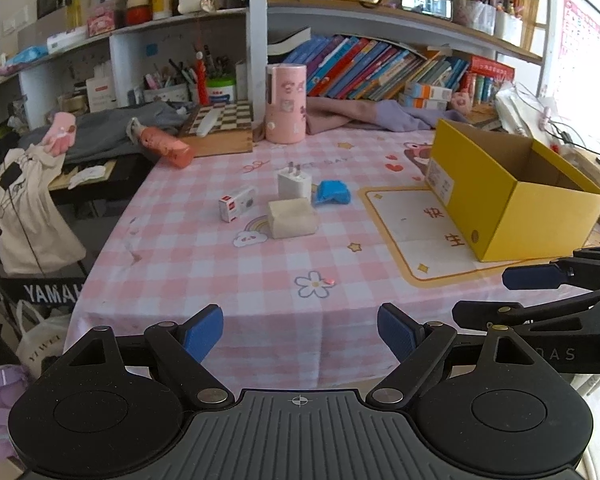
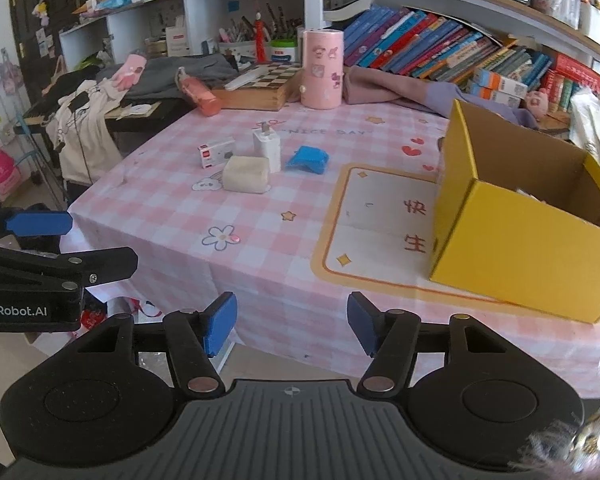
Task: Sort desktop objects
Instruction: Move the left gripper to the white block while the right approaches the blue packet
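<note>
Nearest, the left gripper (image 1: pixel 300 334) and right gripper (image 2: pixel 292 330) hover with jaws apart, holding nothing, over the pink-checked bench (image 1: pixel 260 264) edge. Farther: beige block (image 1: pixel 292 218), white charger (image 1: pixel 294 185), blue cloth (image 1: pixel 331 193), small white box (image 1: pixel 236 203); open yellow cardboard box (image 1: pixel 512 196) right.

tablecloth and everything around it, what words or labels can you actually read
"NICE DAY": pink tablecloth
"快" and "生": cream mat panel
"YAMAH", cut off: black keyboard
"enRobot.AI", cut off: left claw
"DAS", cut off: right claw
Yellow box label, small white box, book spines: too small to read
</note>
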Available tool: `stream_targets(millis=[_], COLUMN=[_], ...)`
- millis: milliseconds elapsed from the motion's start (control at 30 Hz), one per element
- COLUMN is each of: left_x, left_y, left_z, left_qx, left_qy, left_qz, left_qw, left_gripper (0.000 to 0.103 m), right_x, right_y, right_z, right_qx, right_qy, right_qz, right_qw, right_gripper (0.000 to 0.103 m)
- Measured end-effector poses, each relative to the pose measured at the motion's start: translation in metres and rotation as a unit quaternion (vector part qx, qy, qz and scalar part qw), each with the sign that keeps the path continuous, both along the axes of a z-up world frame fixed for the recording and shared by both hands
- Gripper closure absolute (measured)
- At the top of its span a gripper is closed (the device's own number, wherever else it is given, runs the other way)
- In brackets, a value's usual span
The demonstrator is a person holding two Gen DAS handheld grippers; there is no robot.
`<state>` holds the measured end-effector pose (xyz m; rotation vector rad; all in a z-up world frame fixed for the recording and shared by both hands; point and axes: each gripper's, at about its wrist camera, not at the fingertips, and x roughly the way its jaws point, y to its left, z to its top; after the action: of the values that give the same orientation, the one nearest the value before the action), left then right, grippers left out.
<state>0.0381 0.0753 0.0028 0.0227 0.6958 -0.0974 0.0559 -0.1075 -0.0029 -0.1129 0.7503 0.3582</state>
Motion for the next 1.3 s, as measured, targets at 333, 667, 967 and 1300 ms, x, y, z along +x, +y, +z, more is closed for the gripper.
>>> stream_targets(millis=[333, 667, 967, 1300], left_x=[0.043, 0.093, 0.127, 0.161], left_y=[0.001, 0.0, 0.003, -0.006], left_z=[-0.003, -0.006, -0.012, -0.031], left_qx=[0.0, 0.002, 0.005, 0.02], left_qy=[0.003, 0.021, 0.04, 0.058], left_qz=[0.015, 0.024, 0.042, 0.021], left_qw=[0.9999, 0.9995, 0.9983, 0.9979], left_gripper=[0.016, 0.016, 0.016, 0.016], right_x=[0.046, 0.104, 0.146, 0.184], right_y=[0.009, 0.013, 0.014, 0.015], right_z=[-0.002, -0.002, -0.008, -0.007], right_qx=[-0.01, -0.002, 0.014, 0.015], right_qy=[-0.002, -0.005, 0.013, 0.009], right_qz=[0.032, 0.049, 0.051, 0.031], right_qw=[0.999, 0.999, 0.999, 0.999], right_gripper=[0.043, 0.042, 0.041, 0.039])
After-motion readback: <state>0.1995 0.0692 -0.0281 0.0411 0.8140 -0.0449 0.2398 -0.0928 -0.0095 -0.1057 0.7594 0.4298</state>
